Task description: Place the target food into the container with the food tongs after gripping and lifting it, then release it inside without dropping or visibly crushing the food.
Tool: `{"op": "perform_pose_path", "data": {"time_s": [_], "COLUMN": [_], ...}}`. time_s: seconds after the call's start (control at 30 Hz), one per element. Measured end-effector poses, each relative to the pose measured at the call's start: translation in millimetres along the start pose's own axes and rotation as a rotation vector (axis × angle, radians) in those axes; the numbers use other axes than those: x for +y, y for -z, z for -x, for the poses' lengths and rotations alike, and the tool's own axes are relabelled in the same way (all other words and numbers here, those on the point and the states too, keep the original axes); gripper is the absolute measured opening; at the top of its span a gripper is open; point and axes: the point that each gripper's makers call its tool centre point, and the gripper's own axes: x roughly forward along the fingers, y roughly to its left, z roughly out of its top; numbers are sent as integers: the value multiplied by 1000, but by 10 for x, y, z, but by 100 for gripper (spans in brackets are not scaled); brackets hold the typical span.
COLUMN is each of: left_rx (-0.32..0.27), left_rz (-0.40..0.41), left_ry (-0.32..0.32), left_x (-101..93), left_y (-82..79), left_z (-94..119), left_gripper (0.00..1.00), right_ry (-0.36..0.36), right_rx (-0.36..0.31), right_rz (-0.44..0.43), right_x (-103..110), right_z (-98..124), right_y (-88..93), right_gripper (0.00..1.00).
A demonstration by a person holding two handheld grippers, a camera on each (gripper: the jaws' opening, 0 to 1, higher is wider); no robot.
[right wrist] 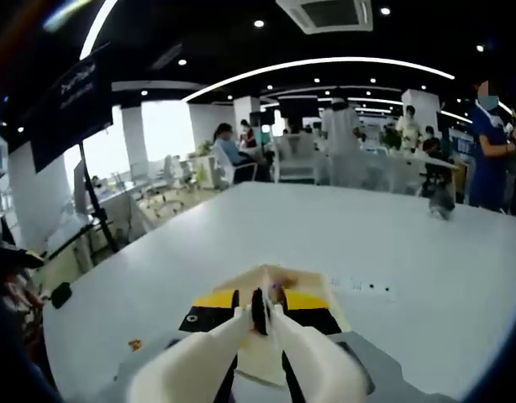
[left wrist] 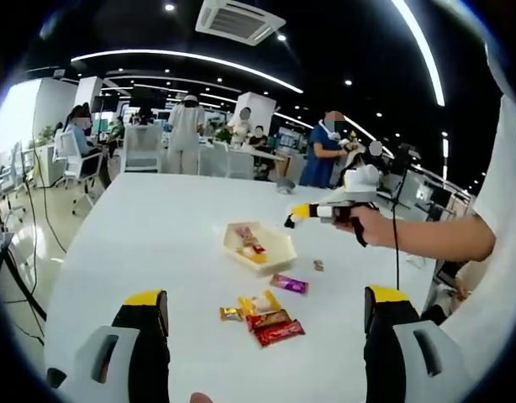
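Hexagonal cream container (left wrist: pixel 260 248); glossy foil-wrapped snacks (left wrist: pixel 271 323) on smooth white table (left wrist: pixel 140 243).

In the left gripper view, the counter (left wrist: pixel 140 235) is lying ahead of the left claw (left wrist: pixel 266 315), whose jaws are standing wide apart. A cluster of wrapped snacks (left wrist: pixel 265 317) is sitting just beyond and between them. The tray (left wrist: pixel 260 246) is resting farther ahead, holding snacks. The right claw (left wrist: pixel 293 217) is hanging beyond the tray, to its right.

In the right gripper view, the tray (right wrist: pixel 313 290) is lying directly past the right claw (right wrist: pixel 262 312).
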Motion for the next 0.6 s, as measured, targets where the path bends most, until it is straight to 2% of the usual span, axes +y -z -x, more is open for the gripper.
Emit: {"op": "perform_pose_path", "data": {"time_s": [0.1, 0.2, 0.6], "left_rx": [-2, -8, 3], "left_rz": [4, 15, 0], "left_ry": [-9, -10, 2], "left_x": [18, 18, -74], "left_y": [-3, -8, 21], "left_z": [15, 27, 21], "left_gripper": [97, 97, 97], "right_ry": [-7, -16, -22], "right_rx": [-2, -6, -22], "right_rz": [23, 11, 14], "right_x": [15, -3, 21], "right_z": [-38, -41, 150], "right_y": [11, 34, 7], "right_gripper": [21, 24, 27]}}
